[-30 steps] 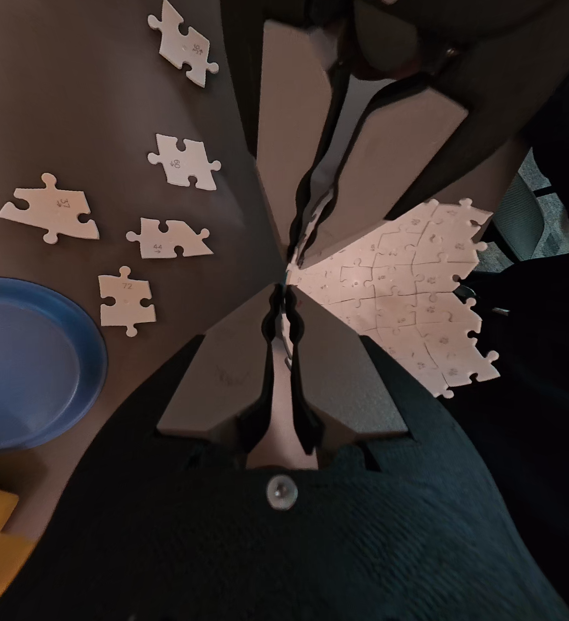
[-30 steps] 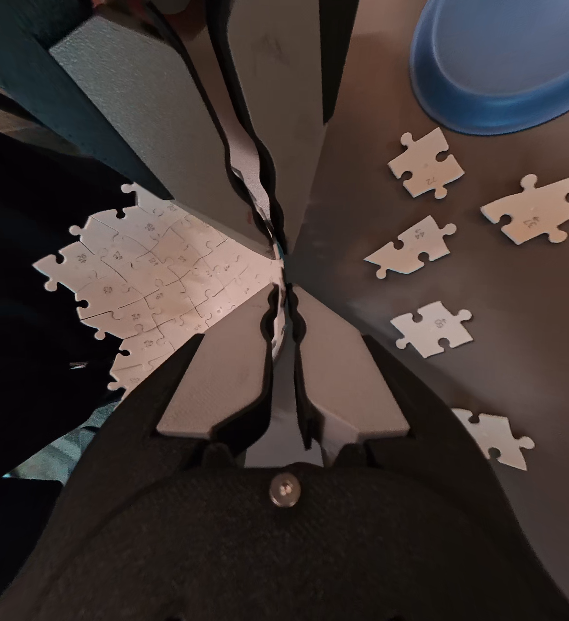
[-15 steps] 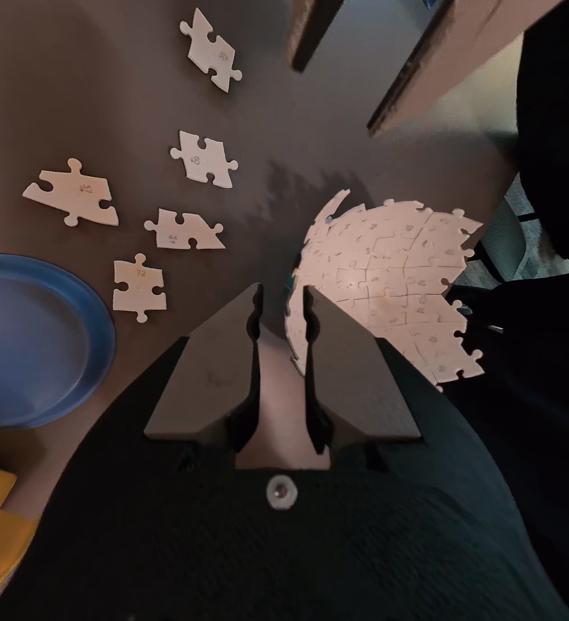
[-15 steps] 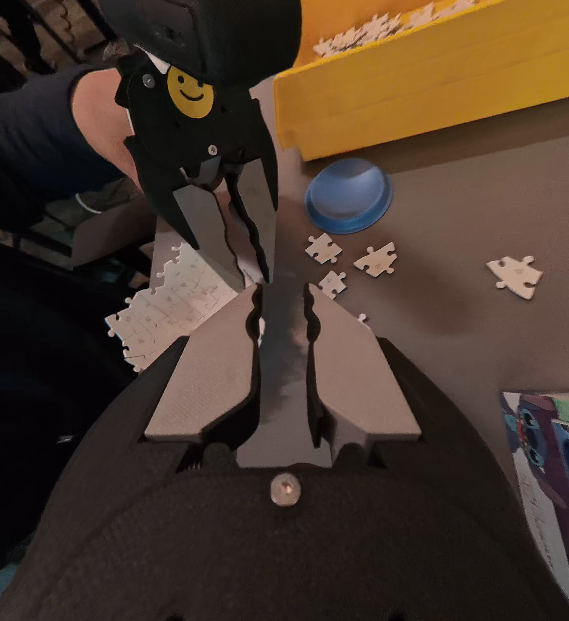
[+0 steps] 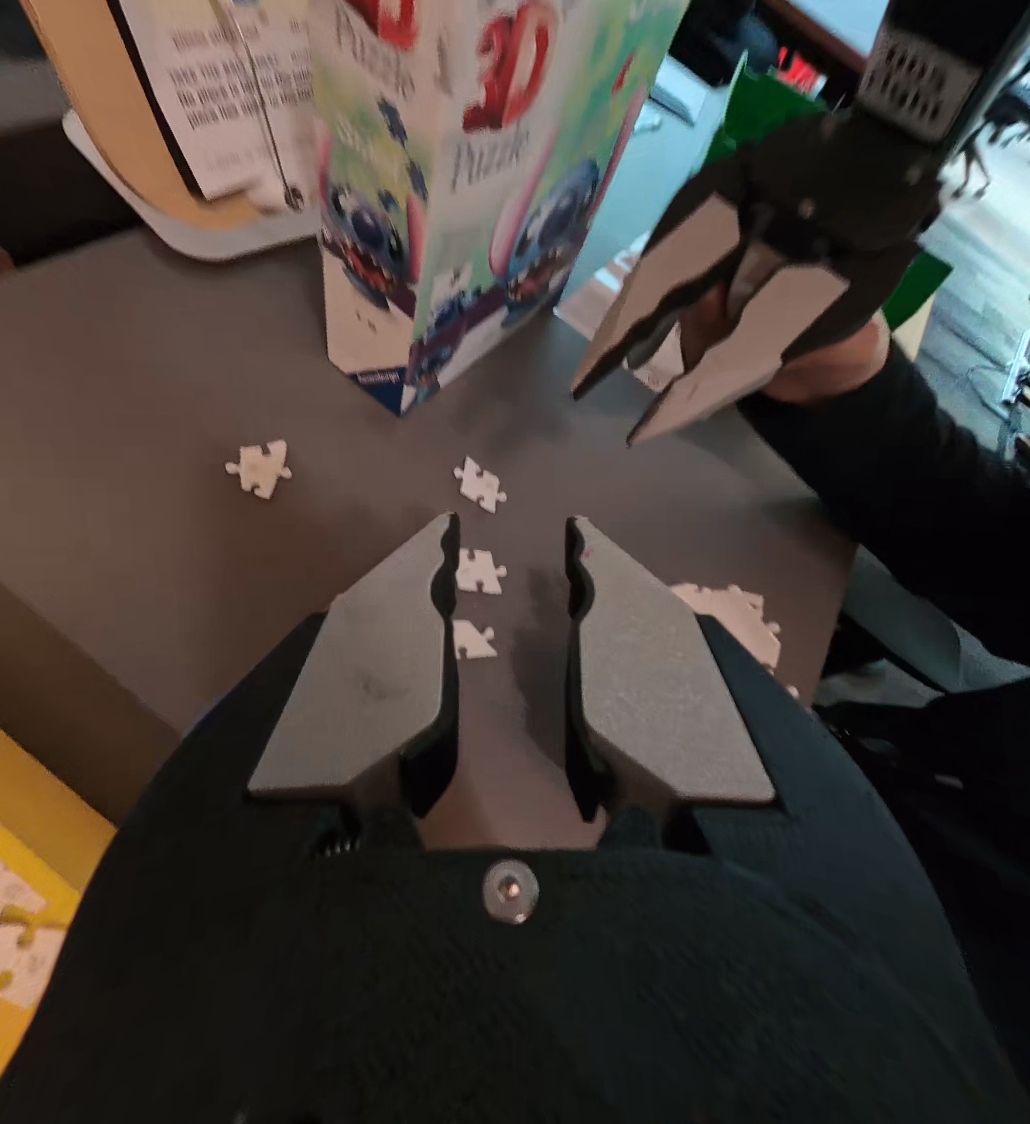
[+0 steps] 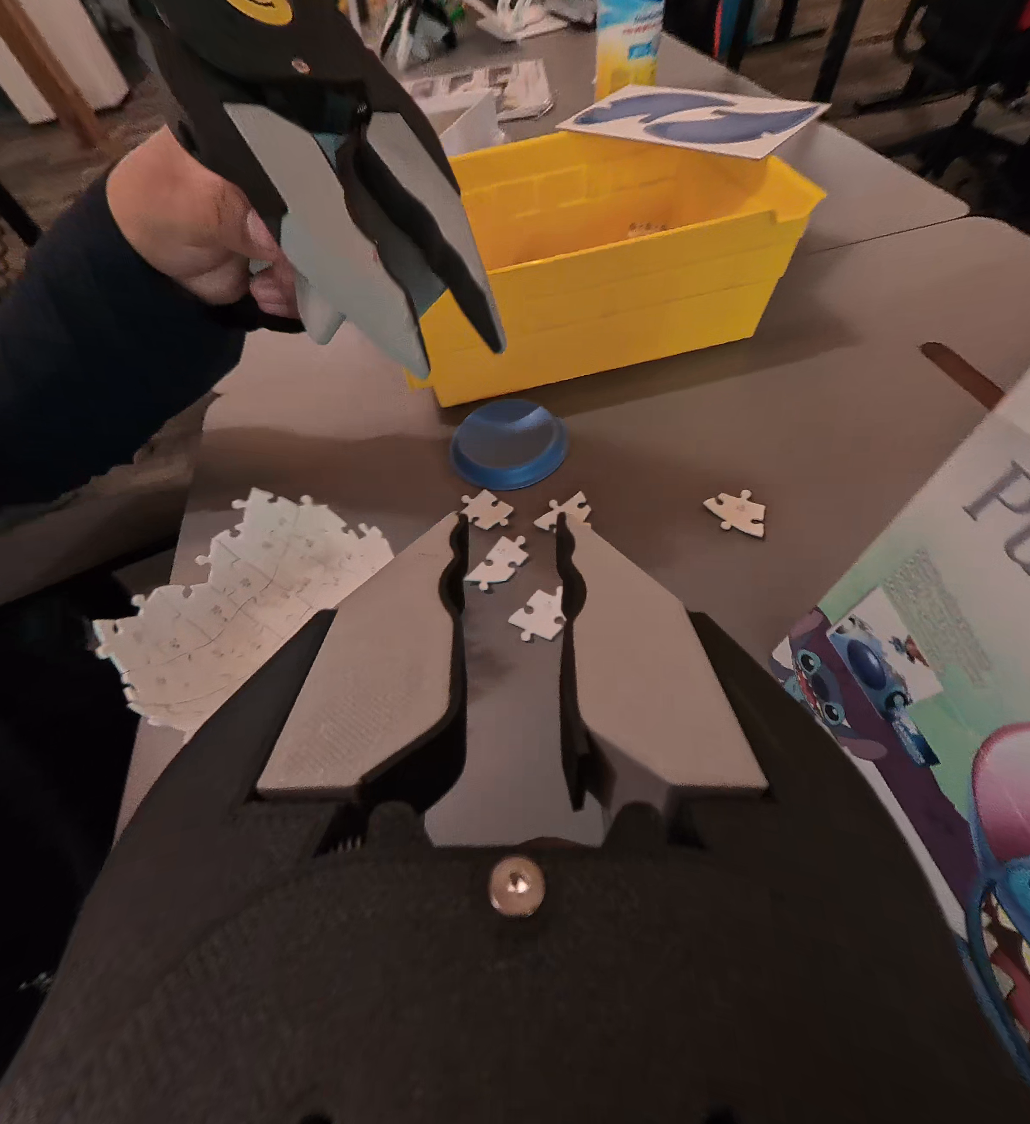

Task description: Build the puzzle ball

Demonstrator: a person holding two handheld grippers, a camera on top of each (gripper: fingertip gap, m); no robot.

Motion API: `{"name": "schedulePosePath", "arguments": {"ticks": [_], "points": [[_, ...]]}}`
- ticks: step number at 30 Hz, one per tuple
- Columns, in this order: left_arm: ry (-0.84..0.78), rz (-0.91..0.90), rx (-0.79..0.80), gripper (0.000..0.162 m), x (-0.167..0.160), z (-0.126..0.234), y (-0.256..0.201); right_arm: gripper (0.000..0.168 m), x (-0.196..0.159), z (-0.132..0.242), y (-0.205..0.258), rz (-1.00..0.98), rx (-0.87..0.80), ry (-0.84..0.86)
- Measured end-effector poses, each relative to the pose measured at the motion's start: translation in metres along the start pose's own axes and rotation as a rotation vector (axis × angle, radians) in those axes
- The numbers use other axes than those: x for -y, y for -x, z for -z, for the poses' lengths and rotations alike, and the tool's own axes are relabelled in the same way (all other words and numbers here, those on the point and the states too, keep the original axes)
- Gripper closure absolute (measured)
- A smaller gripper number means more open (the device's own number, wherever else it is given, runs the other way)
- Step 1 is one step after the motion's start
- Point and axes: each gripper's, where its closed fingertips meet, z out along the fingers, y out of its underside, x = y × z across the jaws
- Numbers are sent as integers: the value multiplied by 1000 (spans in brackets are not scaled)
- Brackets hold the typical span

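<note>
The white, partly assembled puzzle shell [image 6: 257, 596] lies on the brown table at the left of the right wrist view; its edge shows right of my left fingers [image 5: 731, 614]. Several loose white pieces [image 6: 500, 562] lie beside it, also in the left wrist view [image 5: 480, 570]. A blue round dish [image 6: 509, 444] sits just beyond them. My left gripper [image 5: 512, 529] is open and empty, held above the table; it also shows in the right wrist view [image 6: 460, 359]. My right gripper [image 6: 509, 523] is open and empty, also raised [image 5: 603, 416].
A yellow bin [image 6: 622, 274] stands behind the dish with a printed sheet on its rim. The tall puzzle box [image 5: 457, 213] stands at the far side, close on the right in the right wrist view [image 6: 956, 669]. A hand [image 6: 196, 243] holds the left gripper. The tips of one gripper are about 7 centimetres away from the tips of the other. To reach the blue round dish [image 6: 509, 444] in a straight line is about 15 centimetres for my left fingers, about 20 centimetres for my right.
Both grippers were shut together on the shell's edge; they have let go, opened and lifted up and apart. The shell now lies free on the table.
</note>
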Motion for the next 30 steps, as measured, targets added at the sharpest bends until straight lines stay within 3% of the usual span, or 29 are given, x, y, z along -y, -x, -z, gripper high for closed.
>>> {"name": "schedulePosePath", "arguments": {"ticks": [9,14,20,30], "points": [[-203,-87,-113,125,38,-34,34,139,-37,-2,-24,-81,-98,-52],[-93,-76,58,128,21,-61,49,136,-37,-11,-21,-115,-77,-87],[-76,-136,181,131,-3,-65,54,136,-43,-16,-20,-93,-81,-58],[-74,-110,245,127,-10,-71,69,133,-45,-10,-34,-110,-134,-83]]}}
